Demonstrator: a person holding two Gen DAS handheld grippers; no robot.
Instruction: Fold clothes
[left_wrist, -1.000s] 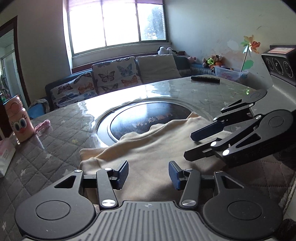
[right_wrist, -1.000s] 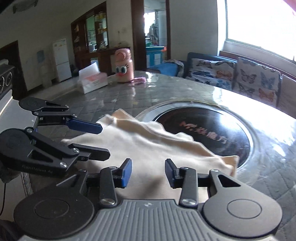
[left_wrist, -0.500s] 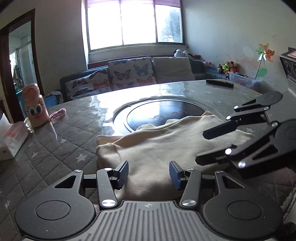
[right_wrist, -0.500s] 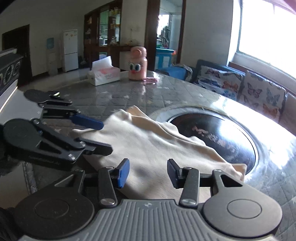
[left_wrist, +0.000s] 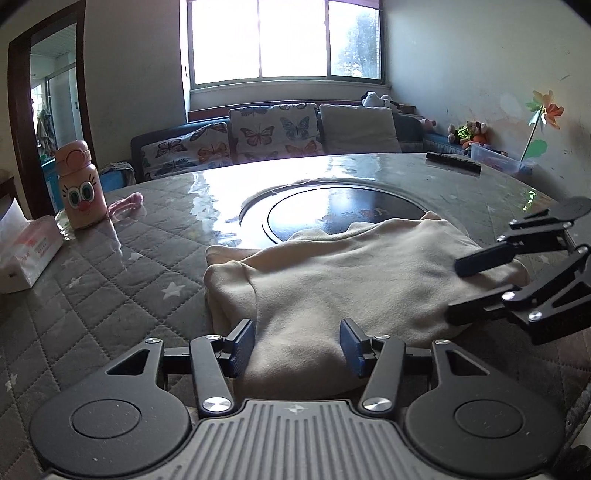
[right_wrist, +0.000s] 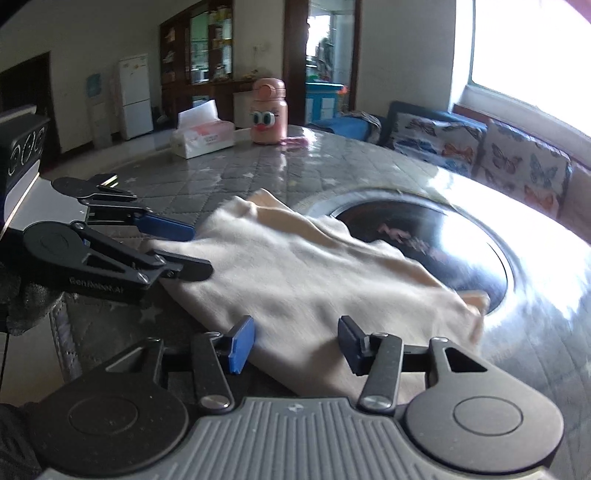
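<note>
On the round quilted bench (left_wrist: 110, 280) lies a cream garment (left_wrist: 332, 280), folded into a rough rectangle, its far edge lapping over the dark glossy disc (left_wrist: 343, 210) set in the middle of the bench. From the left wrist view, the left tool (left_wrist: 297, 345) hangs low at the near edge of the garment with its two blue-padded fingers spread wide, cloth showing in the gap between them but nothing pinched. At the right of that view the right tool (left_wrist: 456, 291) reaches in over the garment's right end, its fingers likewise parted, one above the other; whether they touch the cloth cannot be told. The right wrist view gives the mirror of this: the right tool (right_wrist: 297, 345) is spread over the garment's (right_wrist: 295, 273) near edge, and the left tool (right_wrist: 197, 251) comes in from the left with fingers apart at the cloth's left end. Toward the far side of the bench stand a pink bottle with a cartoon face (left_wrist: 79, 184) and, near it, a tissue box (left_wrist: 26, 254); a dark remote-like bar (left_wrist: 453, 161) lies well apart near the opposite rim. Beyond the bench runs a sofa with butterfly-print cushions (left_wrist: 266, 129) beneath a bright window (left_wrist: 284, 37).
</note>
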